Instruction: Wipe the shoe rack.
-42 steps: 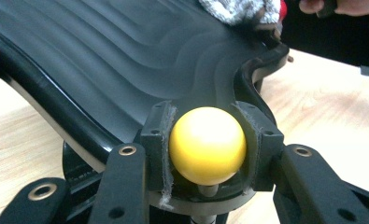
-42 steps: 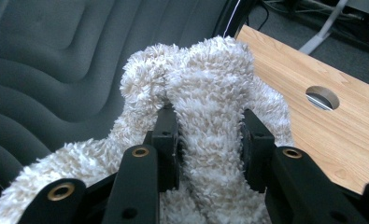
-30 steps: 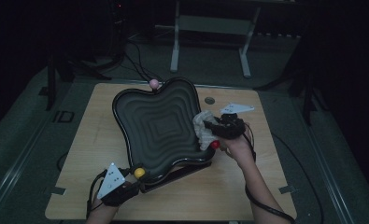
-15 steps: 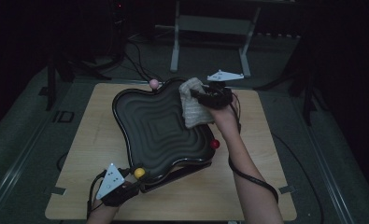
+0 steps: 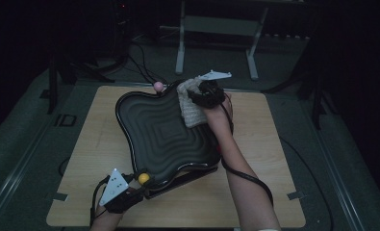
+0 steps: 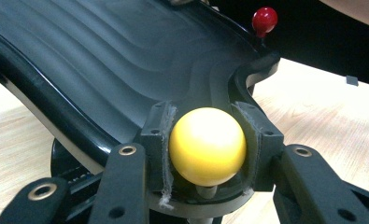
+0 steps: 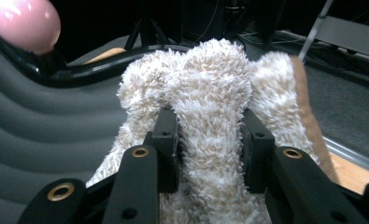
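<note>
I've got the white fluffy cloth (image 7: 215, 116) pinched in my right gripper (image 7: 210, 135), a thick fold of pile squeezed between the two pads, the rest bunching above and spilling down past the jaws. From the high view the cloth (image 5: 191, 103) hangs off that gripper (image 5: 202, 94) at the far right part of the black ribbed tray (image 5: 158, 134), draped over the tray's upper edge and onto its wavy surface. The pink knob (image 5: 158, 86) sits on the tray's far rim, just left of the cloth; in the right gripper view it (image 7: 24, 24) looms at the top left corner, above the ridges.

Down at the near corner, my left gripper (image 5: 130, 190) is clamped on the yellow knob (image 6: 207, 145), pads snug on either side of the ball, the tray's rim curving away behind it. Same knob (image 5: 143, 177) from above, right at the tray's near-left edge. A red knob (image 6: 265, 19) pokes up on the rim farther along.

Tray rests tilted on the wooden table (image 5: 91, 144), near edge lifted off the surface on my left side.
</note>
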